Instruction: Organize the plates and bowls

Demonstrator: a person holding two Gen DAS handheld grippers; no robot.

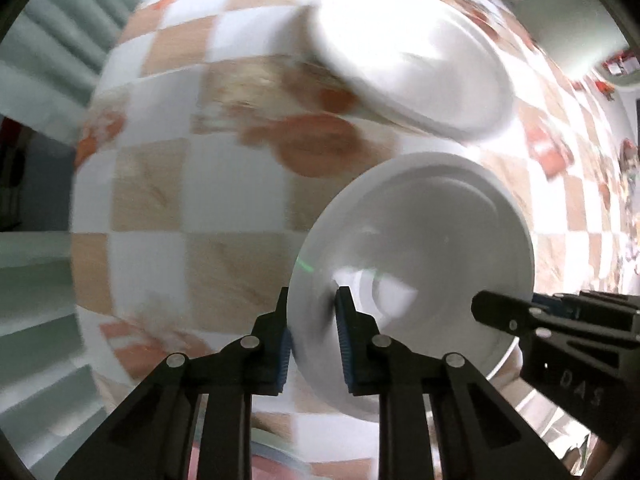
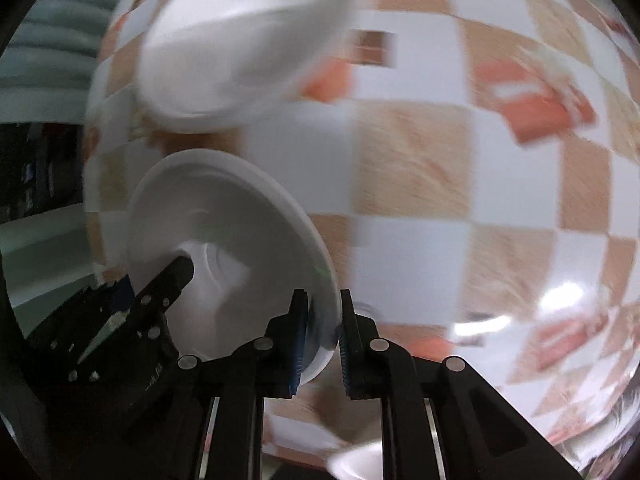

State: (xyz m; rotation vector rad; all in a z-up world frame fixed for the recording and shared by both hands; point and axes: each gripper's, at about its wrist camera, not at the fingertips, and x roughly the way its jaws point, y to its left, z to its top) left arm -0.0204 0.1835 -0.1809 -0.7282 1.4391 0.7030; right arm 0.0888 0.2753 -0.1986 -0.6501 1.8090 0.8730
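Note:
A white bowl (image 1: 412,240) hangs tilted above the table, held from two sides. My left gripper (image 1: 313,312) is shut on its rim, one blue pad inside the bowl and one outside. In the right wrist view, the same bowl (image 2: 228,240) has its opposite rim clamped by my right gripper (image 2: 323,312). Each view also shows the other gripper gripping the far rim: the right gripper (image 1: 508,310) and the left gripper (image 2: 152,284). A second white dish (image 1: 412,68), blurred, lies on the table beyond the bowl, and shows again as the dish (image 2: 240,40).
A checked orange, tan and white tablecloth (image 2: 420,168) covers the table; its edge (image 1: 80,240) runs down the left. A small white object (image 2: 356,460) sits at the bottom between my right fingers. Both pictures are blurred.

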